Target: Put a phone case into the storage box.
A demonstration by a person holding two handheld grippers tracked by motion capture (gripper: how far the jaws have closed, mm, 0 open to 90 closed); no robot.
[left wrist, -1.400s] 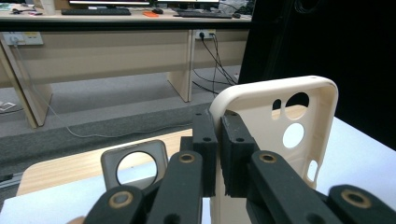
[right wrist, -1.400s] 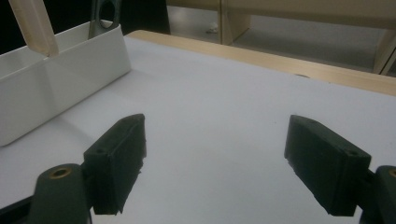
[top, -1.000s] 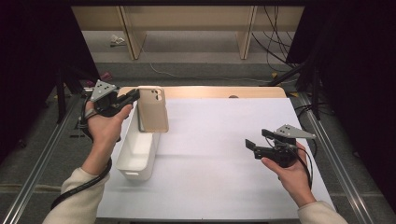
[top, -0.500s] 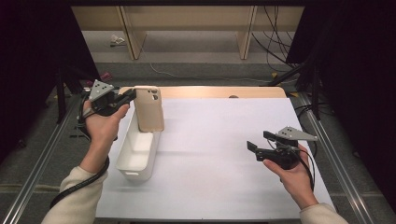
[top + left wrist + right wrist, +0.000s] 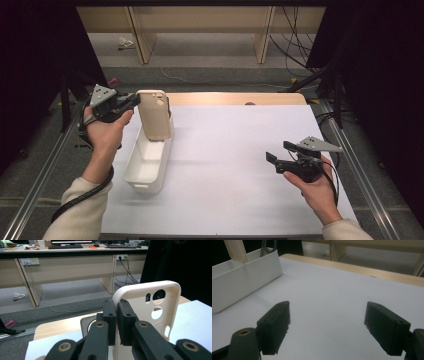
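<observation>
Phone case (image 5: 154,114) shifted slightly toward L hand vs earlier, cream, upright over white bin (image 5: 148,161), L gripper (image 5: 116,315) fingers clamped on its edge, R gripper (image 5: 327,327) fingers wide, empty.

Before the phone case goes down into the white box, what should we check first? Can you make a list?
1. Left gripper shut tight on the phone case: ok, its pads pinch one edge.
2. Phone case above the white box: ok, it hangs upright over the far end, its lower edge near the rim.
3. Room inside the white box: cannot tell; a dark thing sits in the far end in the right gripper view.
4. Right gripper out of the way: ok, open, with nothing between its pads, off to the side over the white sheet.
5. White box steady: cannot tell, nothing is holding it.
</observation>
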